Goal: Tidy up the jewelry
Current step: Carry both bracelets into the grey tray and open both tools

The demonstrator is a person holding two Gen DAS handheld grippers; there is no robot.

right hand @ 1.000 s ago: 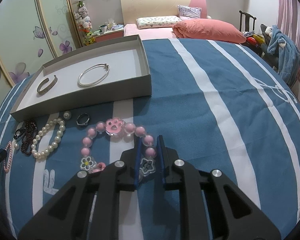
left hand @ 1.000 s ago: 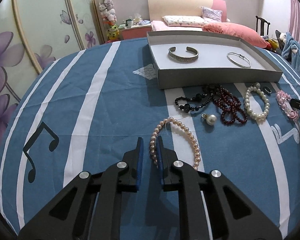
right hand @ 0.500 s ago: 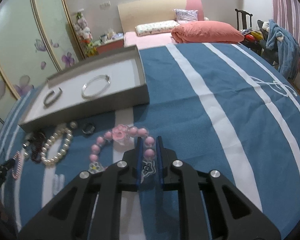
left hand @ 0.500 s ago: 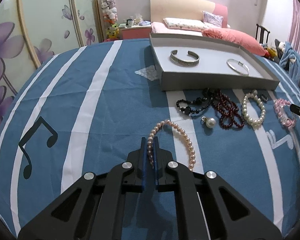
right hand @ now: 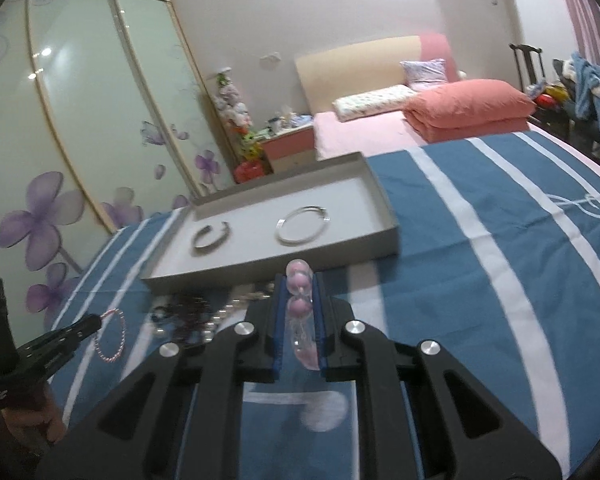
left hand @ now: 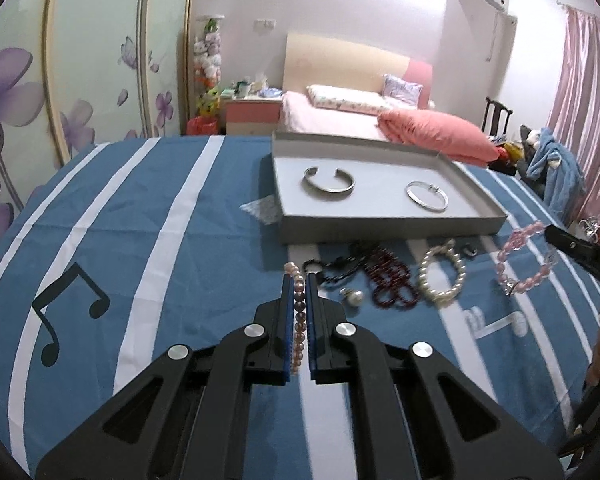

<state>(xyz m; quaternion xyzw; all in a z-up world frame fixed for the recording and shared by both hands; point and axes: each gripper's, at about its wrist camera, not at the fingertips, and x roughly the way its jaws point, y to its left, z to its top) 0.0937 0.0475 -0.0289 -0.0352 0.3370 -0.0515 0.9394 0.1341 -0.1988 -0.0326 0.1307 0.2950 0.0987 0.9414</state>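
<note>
A pink pearl strand [left hand: 299, 312] is pinched by the left gripper [left hand: 299, 280], a pink bead bracelet [right hand: 300, 280] by the right gripper [right hand: 300, 280], both lifted near the tray [left hand: 380, 224]. Both are judged light, limp and swinging; a few beads are best clamped.

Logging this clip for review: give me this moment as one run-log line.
left gripper: shut on pink pearl bracelet, lifted | right gripper: shut on pink bead bracelet, lifted | tray: cuff, bangle
</note>
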